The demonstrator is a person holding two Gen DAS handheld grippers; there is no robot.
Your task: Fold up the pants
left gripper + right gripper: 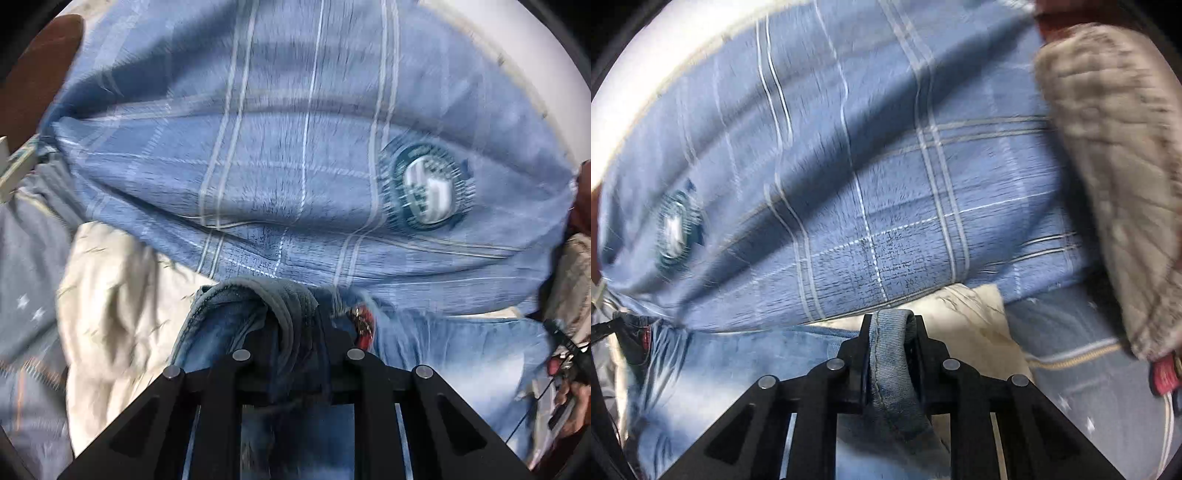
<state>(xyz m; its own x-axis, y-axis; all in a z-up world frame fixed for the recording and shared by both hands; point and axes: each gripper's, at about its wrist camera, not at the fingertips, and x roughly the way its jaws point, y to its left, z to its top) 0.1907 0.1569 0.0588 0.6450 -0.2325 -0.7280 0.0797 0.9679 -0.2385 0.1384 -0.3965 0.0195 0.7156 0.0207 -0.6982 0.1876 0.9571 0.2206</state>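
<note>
- Both tools are pressed together on the jeans: the left tool [295,314] pinches a thick bunched fold of denim, and the right tool [892,325] pinches a narrower hemmed edge.
- The jeans [461,354] hang between and below the two tools, over a bed; how much of them rests on the bedding cannot be told.
- Just ahead of both tools a blue checked pillow [277,155] with a round badge [428,184] fills most of each view.
- To the left of the left tool a cream cloth [110,288] lies crumpled over a grey star-print sheet [29,258]; to the right of the right tool a grey quilted cover [1119,166] is seen.
- Strong blur is present in both views, so fast motion is judged likely; a slip from the right tool's thin pinch could be caused by a jerk.
- The bulky wad in the left tool is judged uneven; layers could be shed from it, and a crooked fold would result.
- The pillow and the cream cloth could be snagged or dragged by the swinging denim.
- Soft, lumpy bedding is judged a poor base; creases could be set into the fold if the jeans are laid there unsmoothed.
</note>
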